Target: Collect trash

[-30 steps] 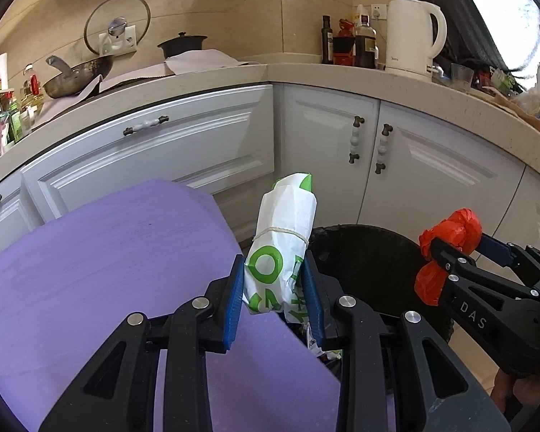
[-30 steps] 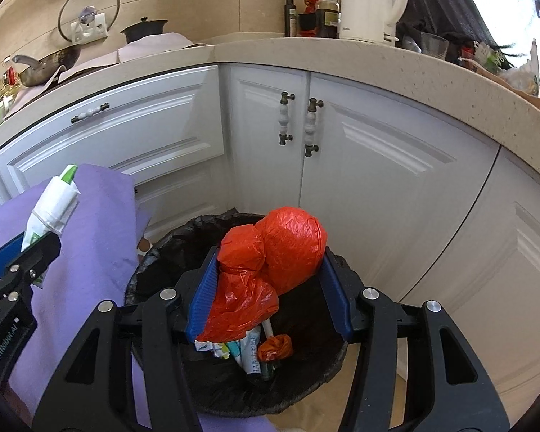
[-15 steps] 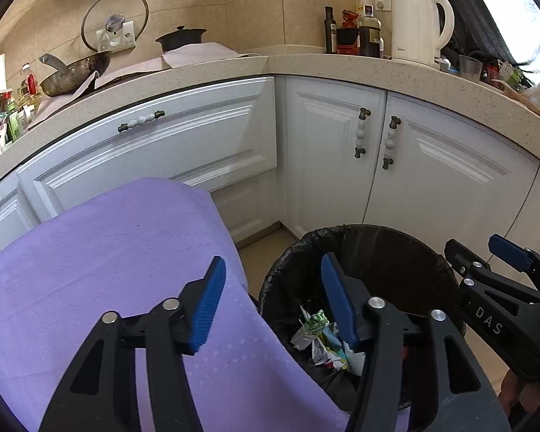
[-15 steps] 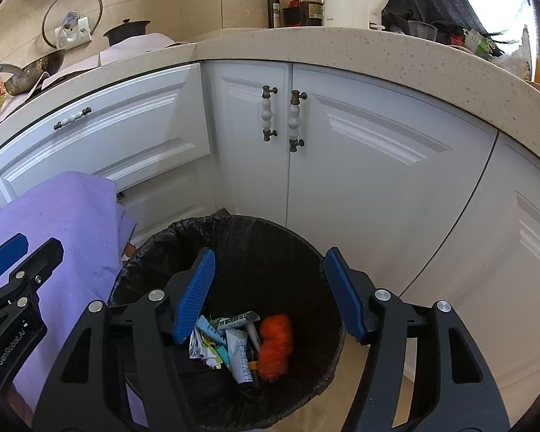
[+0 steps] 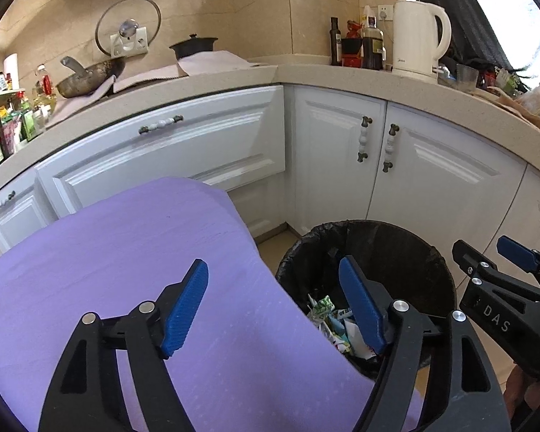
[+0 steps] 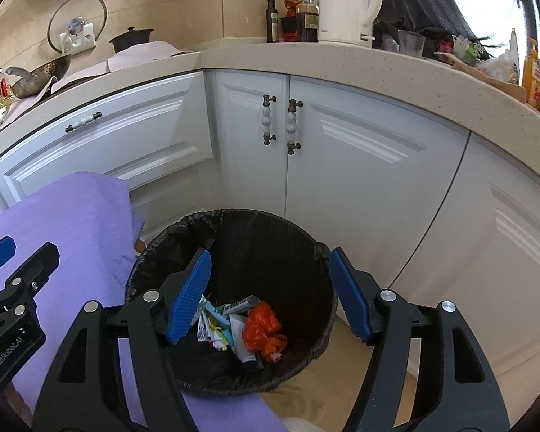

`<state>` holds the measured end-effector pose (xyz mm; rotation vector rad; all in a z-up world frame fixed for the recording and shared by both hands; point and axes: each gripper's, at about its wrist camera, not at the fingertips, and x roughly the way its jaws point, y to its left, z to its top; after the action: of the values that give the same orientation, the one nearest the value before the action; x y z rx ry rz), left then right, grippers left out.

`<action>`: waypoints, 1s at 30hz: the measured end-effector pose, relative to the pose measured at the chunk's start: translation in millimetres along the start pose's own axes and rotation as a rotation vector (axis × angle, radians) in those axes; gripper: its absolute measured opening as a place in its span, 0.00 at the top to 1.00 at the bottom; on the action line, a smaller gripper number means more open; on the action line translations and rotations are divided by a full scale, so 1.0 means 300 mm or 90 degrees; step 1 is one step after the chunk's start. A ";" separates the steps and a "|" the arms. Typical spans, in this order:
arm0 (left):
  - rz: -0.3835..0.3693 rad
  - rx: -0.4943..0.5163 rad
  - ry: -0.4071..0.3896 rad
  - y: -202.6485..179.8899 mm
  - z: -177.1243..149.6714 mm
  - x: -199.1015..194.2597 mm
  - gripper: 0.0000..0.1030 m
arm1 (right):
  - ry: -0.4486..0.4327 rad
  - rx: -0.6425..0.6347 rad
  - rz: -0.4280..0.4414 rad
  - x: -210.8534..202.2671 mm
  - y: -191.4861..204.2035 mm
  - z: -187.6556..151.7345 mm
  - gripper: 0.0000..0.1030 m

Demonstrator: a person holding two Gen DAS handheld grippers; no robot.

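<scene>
Presently both grippers stand empty over the bin. Left gripper (image 5: 273, 306): jaws have just been opening, pads wide apart, nothing between them; it straddles the edge where the purple cloth (image 5: 126, 259) meets the bin (image 5: 428, 252), which fills the lower right of the left view. Right gripper (image 6: 270, 295): jaws have also just been opening, pads apart, nothing held; the bin (image 6: 320, 248) sits dead centre of the right view, its mouth directly beyond and below the pads.

Trash is inside the bin, on its floor: an orange bag (image 6: 262, 327) lies just right of a heap of white and green wrappers (image 6: 212, 327), the two touching. In the left view only the wrappers (image 5: 327, 309) show, at the right pad's near side; the orange bag is hidden there.

Bearing on the next move: no loose trash shows on the visible cloth, which occupies the lower left of both views, so I judge the current drop finished. Any further item must lie outside these frames. The left gripper is nearer the cloth; the right is nearer the bin and the white cabinets (image 6: 360, 180) behind it
</scene>
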<state>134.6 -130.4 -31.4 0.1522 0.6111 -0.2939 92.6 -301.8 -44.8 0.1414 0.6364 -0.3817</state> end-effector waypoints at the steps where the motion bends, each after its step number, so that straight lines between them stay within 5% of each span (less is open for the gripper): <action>1: 0.003 0.001 -0.004 0.004 -0.005 -0.019 0.28 | -0.002 0.000 0.000 -0.016 0.002 -0.005 0.35; 18: 0.022 -0.008 -0.047 0.068 -0.077 -0.283 0.22 | -0.043 -0.009 -0.007 -0.274 0.021 -0.062 0.34; 30: 0.019 -0.016 -0.063 0.094 -0.097 -0.353 0.21 | -0.071 -0.020 -0.011 -0.372 0.036 -0.085 0.28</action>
<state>45.5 -73.1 8.4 0.1214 0.5134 -0.2624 0.3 -251.6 2.3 0.0836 0.5342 -0.3928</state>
